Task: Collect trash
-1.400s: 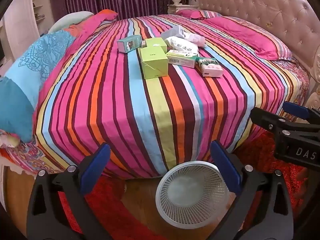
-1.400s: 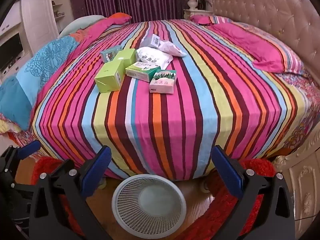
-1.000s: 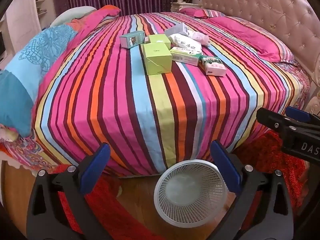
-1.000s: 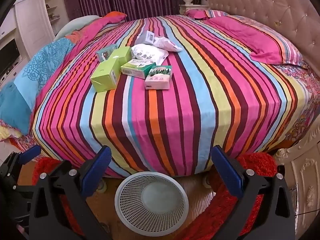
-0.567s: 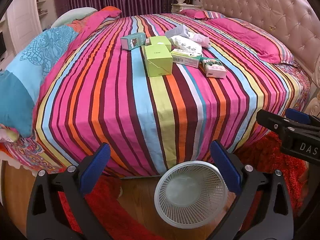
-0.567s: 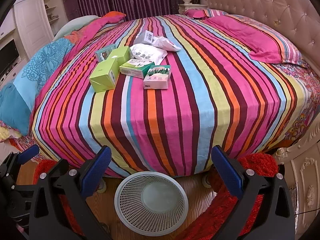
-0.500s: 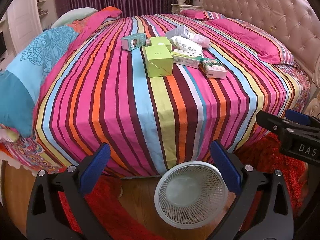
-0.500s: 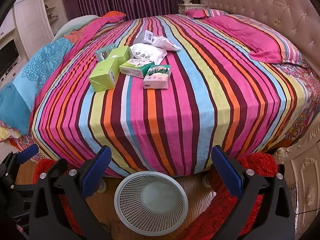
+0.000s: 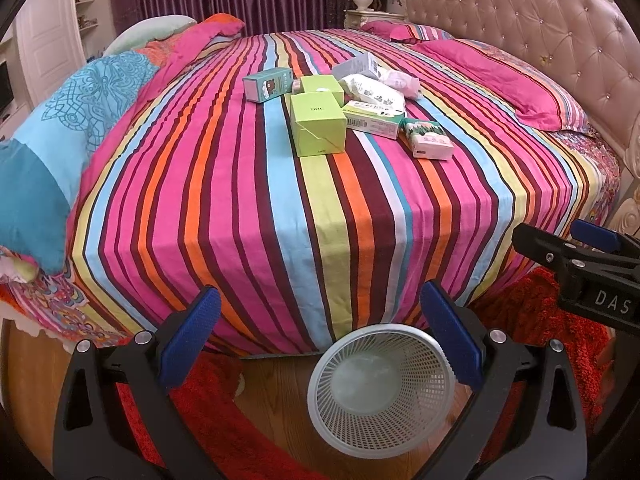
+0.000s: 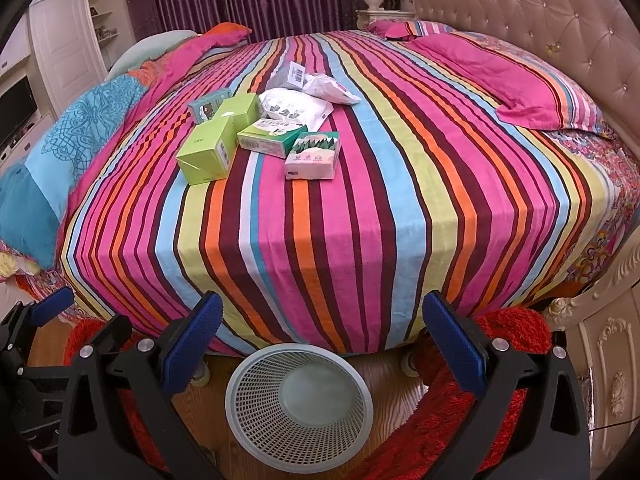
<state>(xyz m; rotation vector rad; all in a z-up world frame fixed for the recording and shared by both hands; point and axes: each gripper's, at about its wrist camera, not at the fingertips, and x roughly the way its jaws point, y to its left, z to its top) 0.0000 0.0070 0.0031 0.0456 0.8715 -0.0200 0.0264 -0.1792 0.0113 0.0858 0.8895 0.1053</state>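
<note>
Several pieces of trash lie grouped on the striped bed [image 9: 248, 200]: a lime green box [image 9: 318, 128] [image 10: 206, 150], a second lime box [image 9: 322, 86], a teal box [image 9: 268, 85], a green-white carton [image 9: 374, 118], a tissue pack [image 9: 428, 142] [image 10: 314, 156] and white pouches [image 9: 372, 88]. A white mesh waste basket [image 9: 382, 388] [image 10: 300, 404] stands on the floor at the bed's foot. My left gripper [image 9: 320, 340] is open and empty above the basket. My right gripper [image 10: 320, 340] is open and empty, also above the basket.
Pink pillows [image 9: 500, 76] and a tufted headboard [image 9: 540, 20] are at right. A blue quilt [image 9: 52, 148] hangs off the left side. A red rug [image 9: 536, 320] and wood floor surround the basket. A white cabinet [image 10: 608, 380] stands at right.
Both grippers have drifted slightly, so the bed and basket shifted a little in view. Both stay open and empty; the trash has not moved.
</note>
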